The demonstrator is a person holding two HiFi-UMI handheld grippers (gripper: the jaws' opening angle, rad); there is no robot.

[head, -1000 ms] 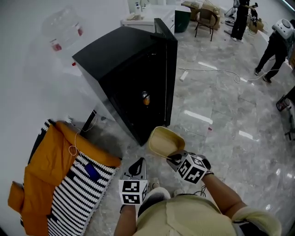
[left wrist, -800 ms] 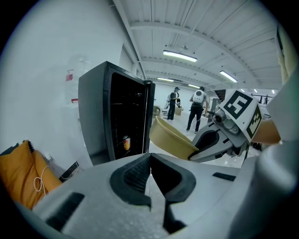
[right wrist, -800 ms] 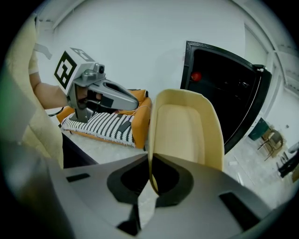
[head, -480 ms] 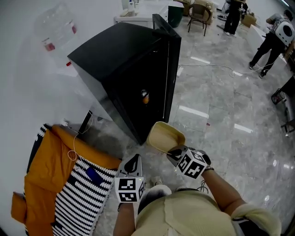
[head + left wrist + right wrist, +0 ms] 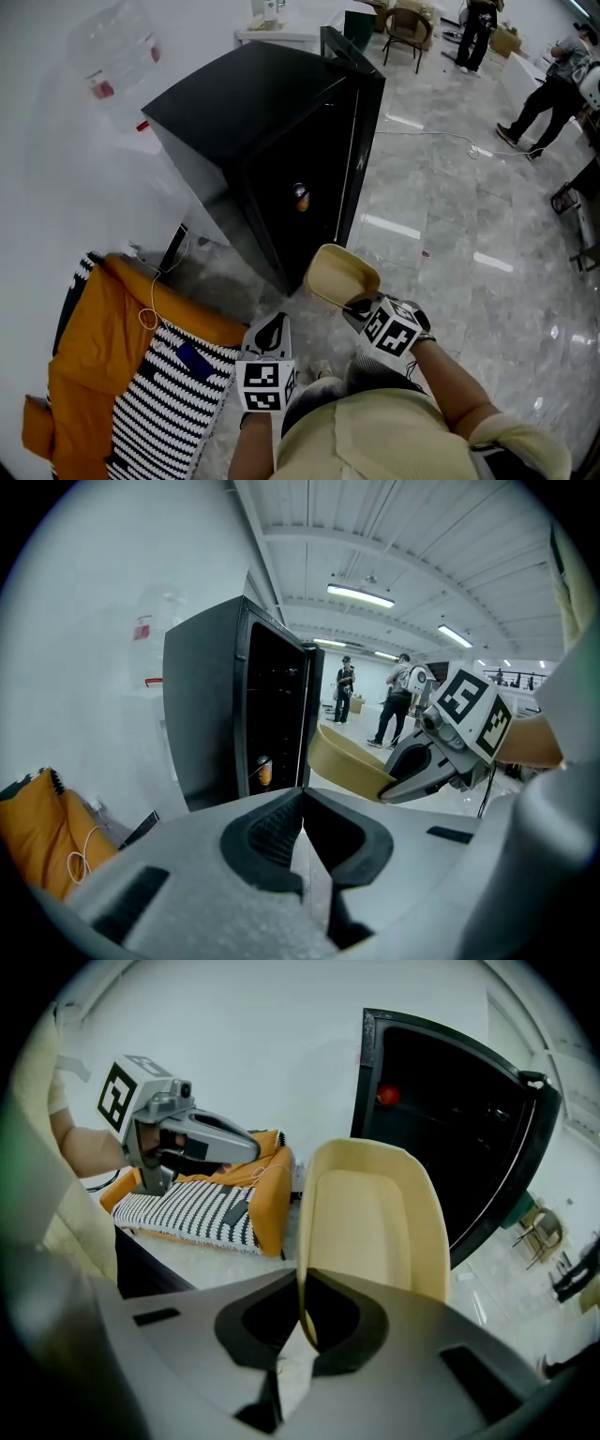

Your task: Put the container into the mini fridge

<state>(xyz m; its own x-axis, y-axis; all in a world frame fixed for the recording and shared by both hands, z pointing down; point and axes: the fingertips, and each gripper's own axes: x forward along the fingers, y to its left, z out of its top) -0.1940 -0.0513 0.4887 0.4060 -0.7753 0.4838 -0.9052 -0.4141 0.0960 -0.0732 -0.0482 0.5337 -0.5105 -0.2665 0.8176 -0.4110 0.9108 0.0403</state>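
A black mini fridge [image 5: 253,122] stands on the floor with its door [image 5: 361,141] open, and a small can [image 5: 301,197] sits inside. My right gripper [image 5: 354,307] is shut on the rim of a cream, empty container [image 5: 339,275], held tilted in front of the fridge opening. The container [image 5: 375,1222] fills the middle of the right gripper view, with the dark fridge interior [image 5: 441,1138] behind it. My left gripper [image 5: 273,335] hangs lower left of the container, shut and holding nothing. The left gripper view shows the fridge [image 5: 239,714], the container [image 5: 347,761] and the right gripper [image 5: 398,782].
An orange garment [image 5: 94,347] and a black-and-white striped cloth [image 5: 159,403] lie on the floor at the left. A white wall runs behind the fridge. People [image 5: 548,89] stand far off on the grey tiled floor [image 5: 450,225], where a white cable [image 5: 441,141] lies.
The view has shifted slightly, so the fridge sits a little further right. The container and both grippers have hardly moved in front of the opening.
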